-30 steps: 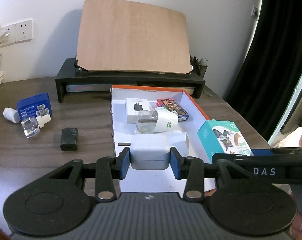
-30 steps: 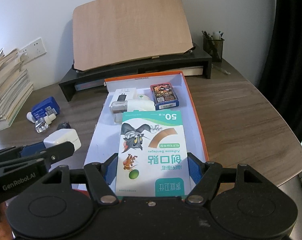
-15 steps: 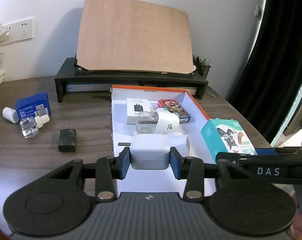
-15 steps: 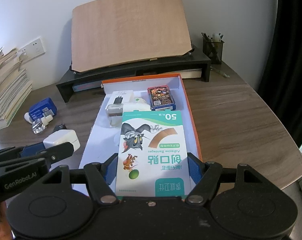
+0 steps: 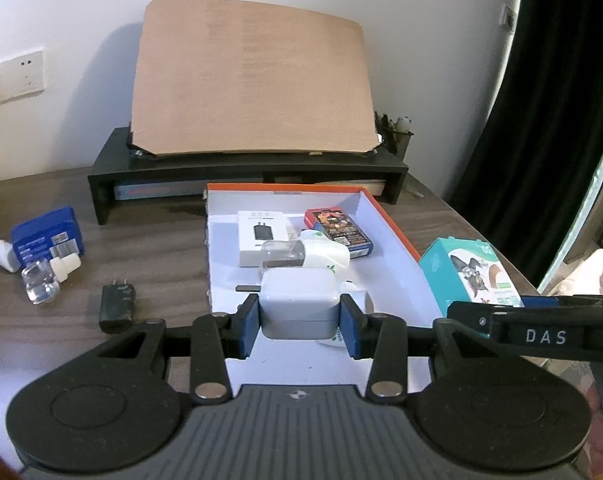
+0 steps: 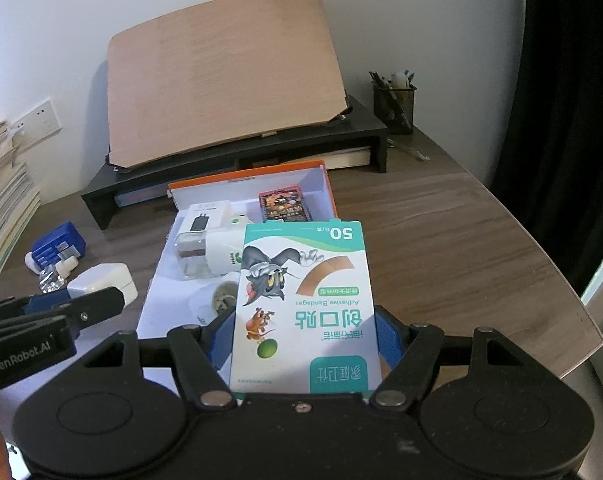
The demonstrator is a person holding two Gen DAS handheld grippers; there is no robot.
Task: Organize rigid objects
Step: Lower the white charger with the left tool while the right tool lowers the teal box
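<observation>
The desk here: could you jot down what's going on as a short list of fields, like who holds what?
left gripper: shut on white charger
right gripper: shut on bandage box
tray: holds card pack, white adapter box, plug-in device
still on desk: black charger, blue box

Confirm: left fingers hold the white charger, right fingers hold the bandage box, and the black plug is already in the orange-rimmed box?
Not quite. The left wrist view shows the black plug on the table, left of the orange-rimmed box. The rest is right.
</observation>
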